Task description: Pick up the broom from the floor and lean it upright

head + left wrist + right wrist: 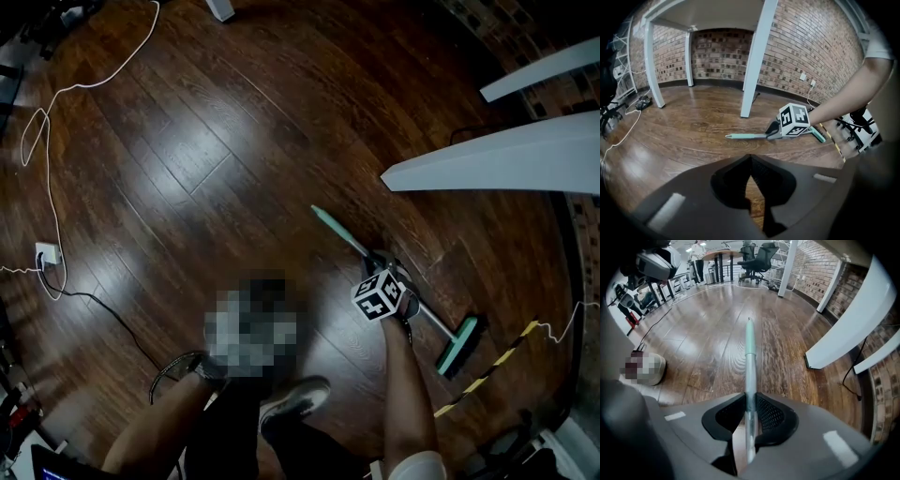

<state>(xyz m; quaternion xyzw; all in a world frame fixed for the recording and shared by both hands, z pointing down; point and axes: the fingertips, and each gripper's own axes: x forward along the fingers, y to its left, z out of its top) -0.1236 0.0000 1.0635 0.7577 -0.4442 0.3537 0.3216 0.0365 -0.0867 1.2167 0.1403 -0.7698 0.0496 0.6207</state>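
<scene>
A person wears a white short sleeve [419, 466], dark legwear [230, 441] and a grey sneaker [295, 398] with a paler sole. The left gripper [751, 180] and right gripper [750, 416] are dark grey shells, each with 2 black mesh-textured pads [772, 416]. A white cube [380, 293] bears black square markers.

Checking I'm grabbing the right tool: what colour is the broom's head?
The broom head is teal green; the head view shows it best.

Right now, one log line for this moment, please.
right gripper: shut on broom | broom: lying on floor | left gripper: shut, empty
</scene>
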